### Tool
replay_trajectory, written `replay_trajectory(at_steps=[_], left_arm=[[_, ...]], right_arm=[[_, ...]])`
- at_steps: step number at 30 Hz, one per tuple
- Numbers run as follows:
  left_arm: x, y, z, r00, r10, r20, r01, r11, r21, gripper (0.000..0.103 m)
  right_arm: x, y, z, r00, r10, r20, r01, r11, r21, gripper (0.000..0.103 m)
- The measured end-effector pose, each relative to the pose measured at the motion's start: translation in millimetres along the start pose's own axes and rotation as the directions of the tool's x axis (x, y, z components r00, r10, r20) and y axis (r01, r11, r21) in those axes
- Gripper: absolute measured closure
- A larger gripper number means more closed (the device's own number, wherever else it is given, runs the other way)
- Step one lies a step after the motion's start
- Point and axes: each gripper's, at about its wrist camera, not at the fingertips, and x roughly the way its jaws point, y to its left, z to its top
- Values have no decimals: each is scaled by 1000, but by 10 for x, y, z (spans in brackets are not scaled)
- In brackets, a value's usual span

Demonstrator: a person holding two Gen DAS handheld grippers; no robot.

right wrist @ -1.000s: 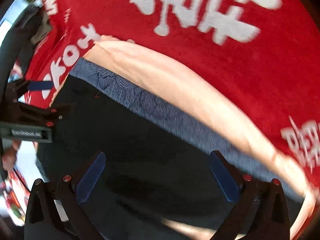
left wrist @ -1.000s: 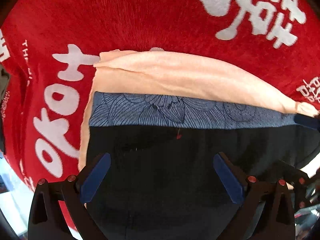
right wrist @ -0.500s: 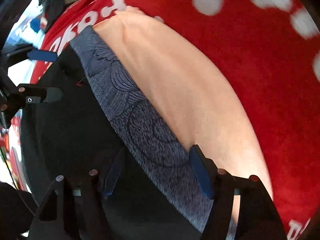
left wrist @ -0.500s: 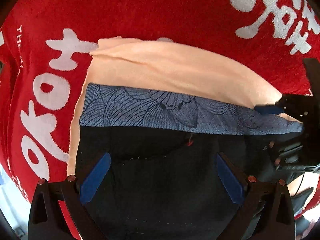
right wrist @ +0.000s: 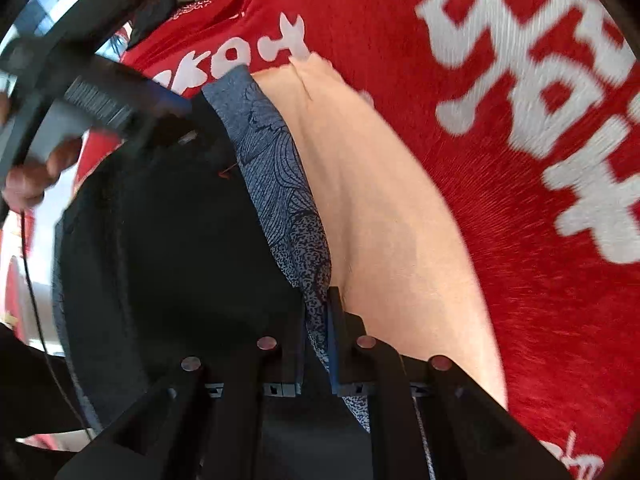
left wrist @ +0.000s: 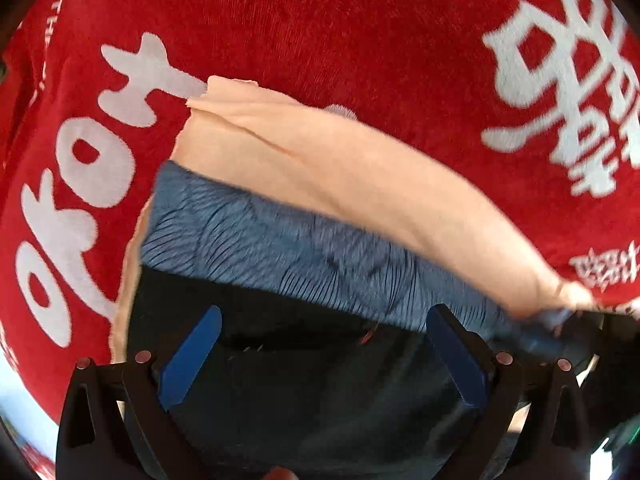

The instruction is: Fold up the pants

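Pants [right wrist: 168, 240] lie flat on the red printed blanket [right wrist: 500, 200]. Right gripper [right wrist: 316, 312] has just pinched down on the blue patterned waistband [right wrist: 280, 184]; left gripper [left wrist: 320, 344] hovers wide open, holding nothing. Looks like grab stage, so left needs its own pinch next.

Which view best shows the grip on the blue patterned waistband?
The right wrist view: the right gripper has just closed on the blue patterned waistband. The left wrist view shows it only as a blurred dark shape at the band's far end.

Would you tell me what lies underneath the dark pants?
Under the dark pants a peach cloth sticks out, lying on a red printed cloth. What lies beneath that is covered.
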Motion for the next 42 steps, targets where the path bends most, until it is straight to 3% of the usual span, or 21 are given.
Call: replay_trajectory(at_steps=[5, 8, 10, 11, 13, 16, 19, 21, 22, 24, 27, 28, 29, 31, 34, 39, 42], left_arm=[[130, 4, 233, 997, 49, -66, -58, 987, -148, 0], [118, -4, 283, 991, 105, -88, -124, 960, -253, 0], [32, -18, 300, 982, 173, -81, -190, 927, -322, 0], [-18, -32, 317, 970, 225, -90, -242, 899, -366, 0], [39, -38, 349, 951, 266, -156, -306, 868, -390, 0], [222, -86, 310, 949, 218, -226, -296, 860, -416, 0], [225, 64, 307, 966, 173, -192, -242, 869, -433, 0], [210, 131, 263, 973, 169, -155, -218, 892, -396, 0], [207, 139, 254, 977, 158, -143, -202, 904, -377, 0], [192, 148, 241, 981, 153, -120, -184, 930, -318, 0], [165, 137, 213, 981, 173, -82, -189, 950, -249, 0], [160, 126, 208, 981, 174, -80, -189, 952, -242, 0], [162, 142, 201, 982, 169, -83, -185, 952, -245, 0], [163, 224, 121, 986, 143, -88, -162, 946, -281, 0], [74, 396, -107, 989, 101, -106, -132, 929, -345, 0], [16, 618, -357, 994, 35, -100, -78, 878, -472, 0], [62, 600, -302, 993, 22, -113, -75, 867, -492, 0]], right_arm=[[-103, 236, -75, 988, -147, 39, 149, 987, -54, 93], [-177, 280, -93, 981, -184, 66, 186, 982, -26, 93], [-209, 297, -85, 981, -181, 76, 182, 983, -10, 96], [-234, 307, -94, 981, -175, 79, 176, 984, -5, 96], [-242, 341, -111, 984, -163, 74, 164, 986, -13, 96], [-194, 402, -125, 986, -155, 65, 159, 986, -47, 96], [-159, 279, -102, 991, -113, 64, 114, 993, -8, 93], [-136, 102, -46, 993, -98, 69, 96, 995, 28, 48], [-114, 86, -28, 993, -90, 77, 88, 996, 36, 13], [-48, -89, 38, 990, -71, 126, 67, 997, 32, 10], [324, -326, 149, 999, -30, 28, 29, 999, 41, 15], [455, -363, 155, 1000, 4, -13, -4, 999, 40, 39], [568, -371, 157, 993, 103, -62, -100, 994, 40, 59], [492, -286, 217, 989, 141, -54, -141, 990, -1, 93], [317, -21, 223, 997, 47, -53, -53, 992, -112, 95], [-101, 179, 145, 997, -52, 53, 57, 993, -101, 95], [-225, 422, 62, 988, -133, 82, 144, 978, -153, 95]])
